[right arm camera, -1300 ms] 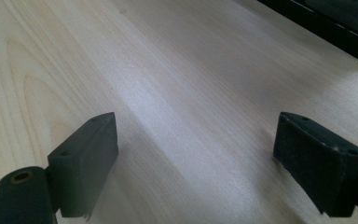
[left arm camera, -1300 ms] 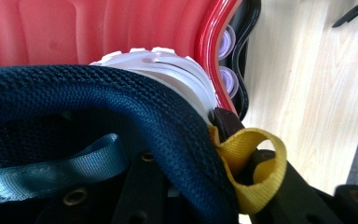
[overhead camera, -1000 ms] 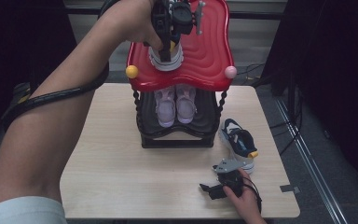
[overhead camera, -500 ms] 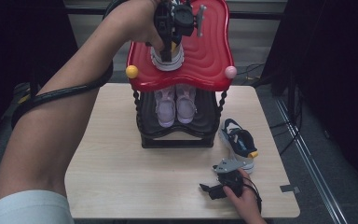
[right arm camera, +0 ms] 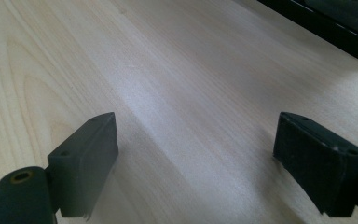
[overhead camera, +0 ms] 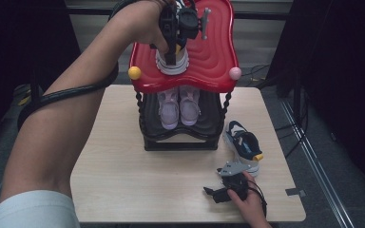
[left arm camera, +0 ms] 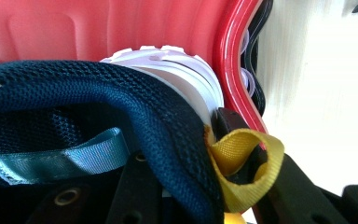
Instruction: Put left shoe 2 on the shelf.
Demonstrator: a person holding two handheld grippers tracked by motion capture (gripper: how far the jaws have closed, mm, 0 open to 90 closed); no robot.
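A navy mesh shoe (left arm camera: 98, 93) with a white sole (overhead camera: 172, 65) and a yellow heel loop (left arm camera: 242, 158) sits heel-up on the red top shelf (overhead camera: 209, 57) of a shoe rack. My left gripper (overhead camera: 173, 45) reaches up over that shelf and is shut on the shoe's heel collar (left arm camera: 186, 140). Its mate, a second navy shoe (overhead camera: 243, 145), lies on the table to the right of the rack. My right gripper (overhead camera: 212, 194) rests low at the table's front right, open, with bare wood between its jaws (right arm camera: 193, 158).
A pair of pink-and-white shoes (overhead camera: 178, 107) stands on the rack's black lower shelf. The rack's black base (right arm camera: 326, 32) lies ahead of the right gripper. The wooden table (overhead camera: 109, 156) has free room at the left and front. Dark floor surrounds the table.
My left gripper with the navy shoe has shifted slightly to the right over the red shelf. The right gripper has stayed still.
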